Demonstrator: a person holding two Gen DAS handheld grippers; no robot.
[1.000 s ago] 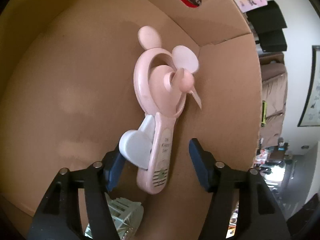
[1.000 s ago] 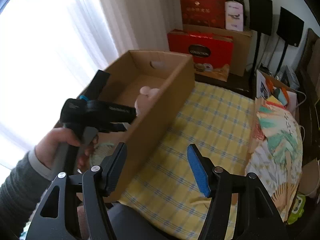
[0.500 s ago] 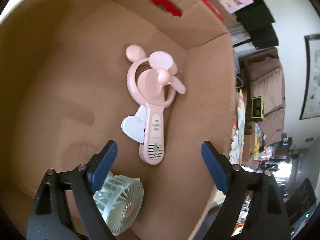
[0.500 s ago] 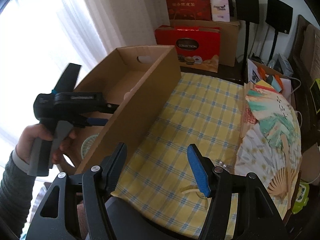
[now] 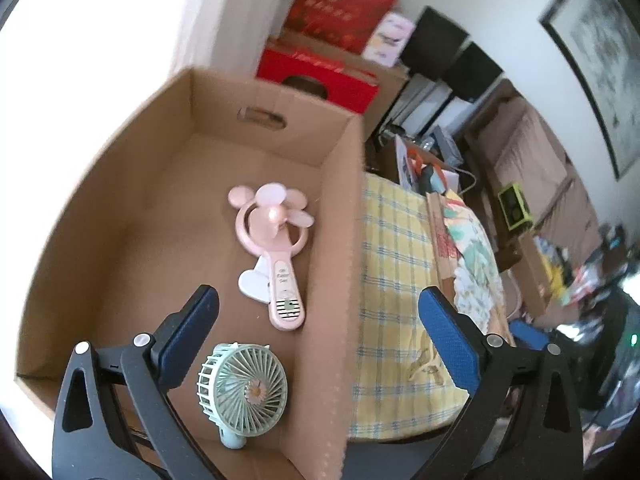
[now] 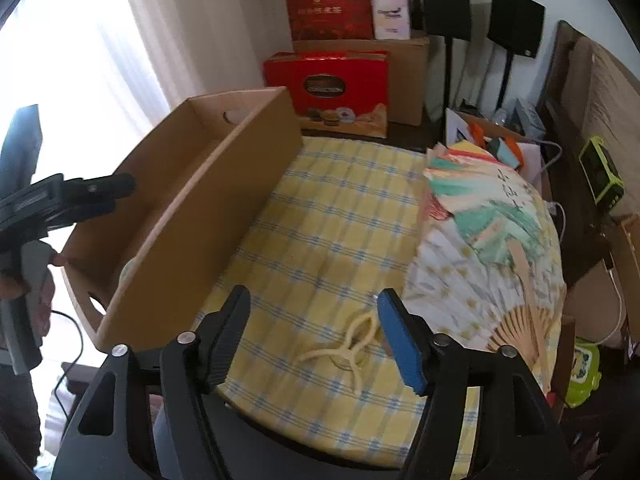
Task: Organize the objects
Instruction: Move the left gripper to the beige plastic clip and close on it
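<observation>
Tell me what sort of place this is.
Most likely a lived-in room at home, not a lab. A table with a yellow checked tablecloth holds a cardboard box and open paper fans; red gift boxes are stacked by a curtained window.

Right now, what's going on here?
A person with two handheld grippers is sorting fans into an open brown cardboard box. A pink mouse-eared handheld fan and a mint-green round fan lie inside. The left gripper hangs open above them, holding nothing. The right gripper is open over a cream plastic fan frame on the yellow checked tablecloth.
</observation>
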